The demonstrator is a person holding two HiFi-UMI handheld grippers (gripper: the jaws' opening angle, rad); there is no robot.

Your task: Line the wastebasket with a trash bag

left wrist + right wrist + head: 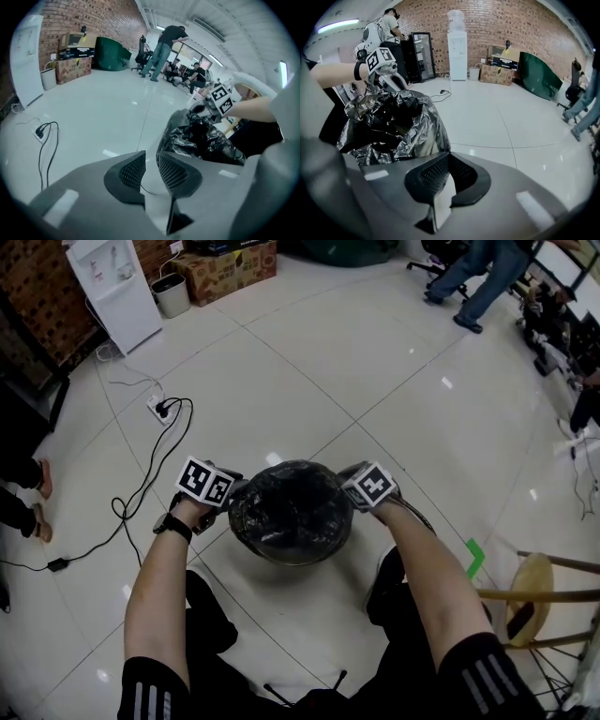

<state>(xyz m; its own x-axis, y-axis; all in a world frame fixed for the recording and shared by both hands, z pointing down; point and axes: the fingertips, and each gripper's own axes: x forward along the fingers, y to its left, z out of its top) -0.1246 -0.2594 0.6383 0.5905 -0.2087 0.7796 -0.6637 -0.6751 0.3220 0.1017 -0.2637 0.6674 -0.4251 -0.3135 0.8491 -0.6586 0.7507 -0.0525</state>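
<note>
1 wastebasket (291, 514) sits between left hand-held gripper (234, 496) and right hand-held gripper (349, 481).

Black trash bag (291, 512), black-and-white marker cubes (206, 482), white tiled floor (309, 362), red-brown brick wall (497, 23)

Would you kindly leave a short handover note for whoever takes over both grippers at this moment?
Left gripper: open, empty, at the bag's left edge.
Right gripper: shut, empty, at its right edge.
Trash bag: black, mouth open, draped over the wastebasket.
Done: bag in, folded over the rim.
To do: probably only smoothing the fold down all round.
</note>
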